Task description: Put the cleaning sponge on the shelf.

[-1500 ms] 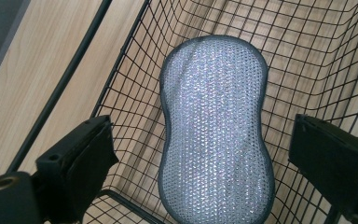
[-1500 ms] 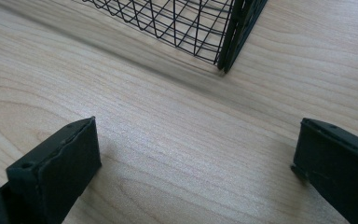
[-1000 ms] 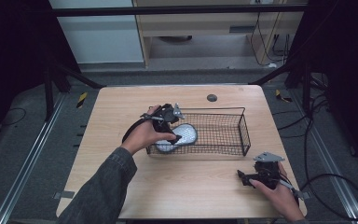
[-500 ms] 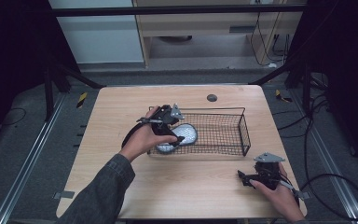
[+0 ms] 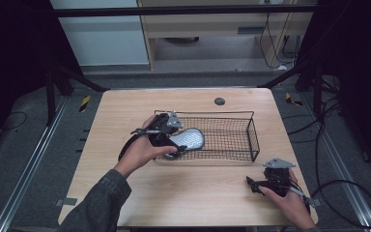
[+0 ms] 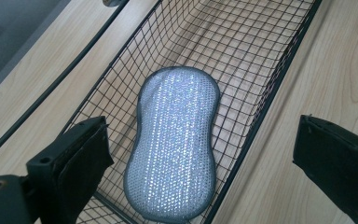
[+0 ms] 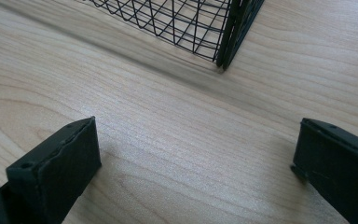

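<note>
Silver sponge [image 6: 173,142] between spread fingers [image 6: 77,161]

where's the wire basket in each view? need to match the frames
High view: wire basket sits mid-table, right of centre, long side running left-right; the left gripper is at its left end.
Left gripper view: basket runs from bottom centre to the top, with the silver sponge lying inside it.
Right gripper view: one basket corner at top centre.
Shared landmark: the basket's black rim on the light wood table.
</note>
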The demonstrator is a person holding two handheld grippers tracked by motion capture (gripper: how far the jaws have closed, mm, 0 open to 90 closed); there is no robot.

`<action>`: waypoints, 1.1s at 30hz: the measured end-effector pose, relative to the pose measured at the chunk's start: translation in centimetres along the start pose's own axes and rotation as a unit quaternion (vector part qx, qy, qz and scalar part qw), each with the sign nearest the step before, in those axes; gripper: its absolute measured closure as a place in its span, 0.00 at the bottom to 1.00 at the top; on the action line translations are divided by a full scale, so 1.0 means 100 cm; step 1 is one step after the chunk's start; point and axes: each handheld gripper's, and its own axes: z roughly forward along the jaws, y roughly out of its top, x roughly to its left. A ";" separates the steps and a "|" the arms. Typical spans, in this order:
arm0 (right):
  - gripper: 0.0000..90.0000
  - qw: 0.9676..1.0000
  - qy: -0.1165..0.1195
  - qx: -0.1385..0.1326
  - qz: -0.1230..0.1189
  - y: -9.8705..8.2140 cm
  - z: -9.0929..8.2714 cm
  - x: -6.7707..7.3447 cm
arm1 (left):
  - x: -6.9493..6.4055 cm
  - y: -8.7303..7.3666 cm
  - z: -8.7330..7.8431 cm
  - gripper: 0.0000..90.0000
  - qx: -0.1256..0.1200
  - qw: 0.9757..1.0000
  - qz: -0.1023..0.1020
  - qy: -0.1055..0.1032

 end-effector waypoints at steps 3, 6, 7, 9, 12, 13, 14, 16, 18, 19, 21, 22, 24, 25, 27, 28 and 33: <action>0.01 1.000 0.000 0.000 0.001 0.000 0.000 0.000 | 0.001 -0.006 -0.006 0.04 -0.005 1.000 -0.011 0.002; 0.01 1.000 0.000 0.000 0.001 0.000 0.000 0.000 | 0.002 -0.009 -0.009 0.04 -0.008 1.000 -0.017 0.007; 0.01 1.000 0.000 0.000 0.001 0.000 0.000 0.000 | 0.004 -0.011 -0.012 0.04 -0.010 1.000 -0.022 0.011; 0.01 1.000 0.000 0.000 0.001 0.000 0.000 0.000 | 0.006 -0.014 -0.016 0.04 -0.012 0.999 -0.029 0.015; 0.01 1.000 0.000 0.000 0.001 0.000 0.000 0.000 | 0.012 -0.021 -0.022 0.04 -0.015 0.999 -0.039 0.023; 0.01 1.000 0.000 0.000 0.001 0.000 0.000 0.000 | 0.016 -0.026 -0.027 0.04 -0.016 0.998 -0.046 0.028; 0.01 1.000 0.000 0.000 0.001 0.000 0.000 0.000 | 0.018 -0.028 -0.029 0.04 -0.019 0.998 -0.050 0.031; 0.01 1.000 -0.001 0.000 0.001 0.000 0.000 0.000 | 0.020 -0.031 -0.031 0.04 -0.021 0.998 -0.053 0.032; 0.01 1.000 0.000 0.000 0.001 0.000 0.000 0.000 | 0.024 -0.036 -0.035 0.04 -0.024 0.997 -0.060 0.037; 0.01 1.000 -0.001 0.000 0.002 0.000 0.000 0.000 | 0.029 -0.042 -0.037 0.04 -0.025 0.997 -0.066 0.045; 0.01 1.000 0.000 0.000 0.002 0.000 0.000 0.000 | 0.035 -0.051 -0.039 0.04 -0.031 0.995 -0.080 0.052; 0.01 1.000 -0.001 0.000 0.002 0.000 0.000 0.000 | 0.035 -0.051 -0.039 0.04 -0.031 0.995 -0.080 0.052; 0.01 1.000 -0.001 0.000 0.002 0.000 0.000 0.000 | 0.041 -0.059 -0.041 0.04 -0.033 0.993 -0.095 0.058; 0.01 1.000 -0.001 0.000 0.003 0.000 0.000 0.001 | 0.045 -0.068 -0.043 0.04 -0.037 0.992 -0.107 0.061; 0.01 1.000 -0.001 0.000 0.003 0.000 0.000 0.000 | 0.047 -0.072 -0.044 0.04 -0.042 0.990 -0.116 0.064; 0.01 1.000 -0.001 0.000 0.002 0.000 0.000 0.000 | 0.050 -0.077 -0.045 0.04 -0.042 0.990 -0.121 0.067; 0.01 1.000 -0.001 0.000 0.002 0.000 0.000 0.000 | 0.060 -0.107 -0.048 0.03 -0.039 0.984 -0.153 0.077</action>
